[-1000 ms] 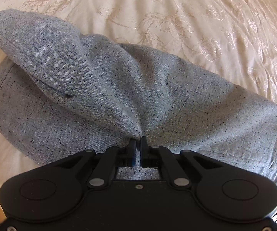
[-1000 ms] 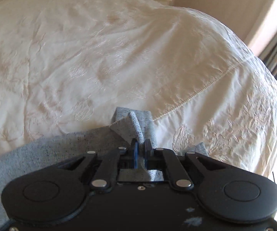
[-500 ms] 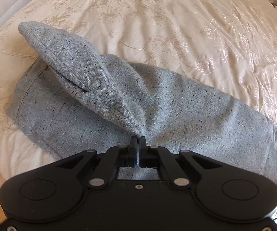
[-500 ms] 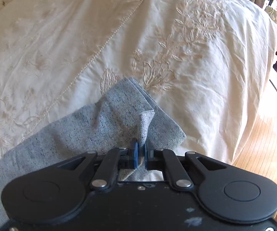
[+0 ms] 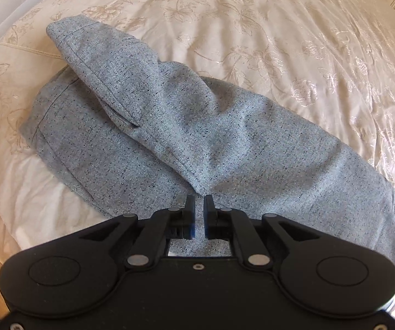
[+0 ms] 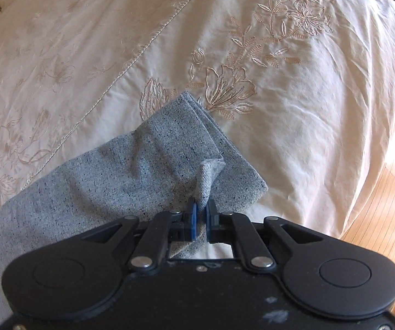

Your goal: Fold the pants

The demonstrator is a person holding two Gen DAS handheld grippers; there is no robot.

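Left tongs newly parting, speckled grey pants seemingly folded

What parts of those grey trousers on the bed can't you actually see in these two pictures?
- Left wrist view: the pants nearest edge, behind the left gripper, jaws opening.
- Right wrist view: their length, cut off at the frame's left; the pinched cloth inside the right gripper.
- Waistband: unidentifiable.

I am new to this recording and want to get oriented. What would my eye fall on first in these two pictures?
First, the grey speckled pants, lying across the cream embroidered bedspread, with one part bunched up into a raised fold. Next, the right gripper at the bottom of its view, pinching a small peak of the cloth near the pants' corner. The left gripper has its jaws opening, with a gap showing right below the fold's tip.
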